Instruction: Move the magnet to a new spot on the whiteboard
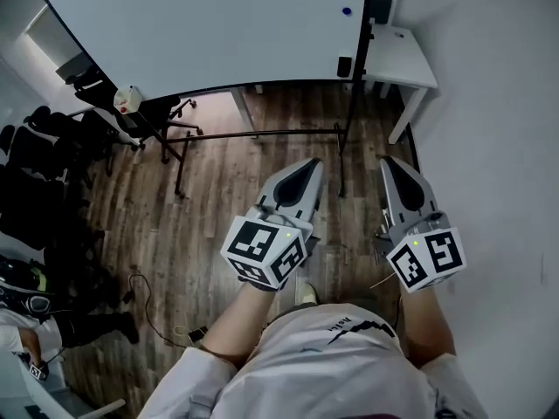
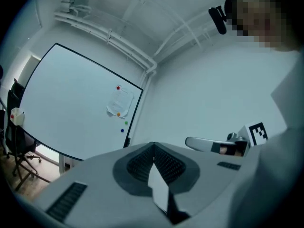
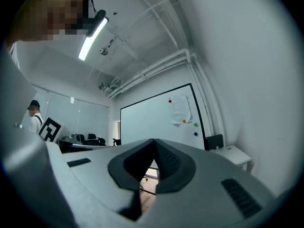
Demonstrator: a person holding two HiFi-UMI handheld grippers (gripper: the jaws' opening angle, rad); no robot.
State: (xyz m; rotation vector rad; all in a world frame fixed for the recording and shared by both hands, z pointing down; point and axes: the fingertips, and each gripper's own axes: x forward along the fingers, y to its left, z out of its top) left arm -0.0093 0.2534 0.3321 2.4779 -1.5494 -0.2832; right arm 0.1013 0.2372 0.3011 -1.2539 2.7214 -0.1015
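A person stands on a wooden floor and holds 2 grippers side by side, both pointing forward and about level. The left gripper has its fingers pressed together at the tips, with nothing between them. The right gripper likewise has its fingers closed tip to tip and grips nothing.

The whiteboard stands on a black wheeled frame ahead of both pairs of fingers, well apart from them. Near its right edge, a sheet of paper is pinned by a red magnet at its top and an orange magnet at its bottom. A green magnet and a blue magnet sit on the bare board just below and right of the paper, the blue 1 under the green. From the right fingers, all 4 magnets lie ahead, above the tips and slightly to their right. From the left fingers, they lie ahead, above the tips and to their left. No finger touches any magnet or the board.

A small white desk stands against the wall, ahead and to the right of the right fingers, beside the board's right edge. Black office chairs cluster far to the left of the left fingers. Another person is partly visible at the far left, behind the fingers.
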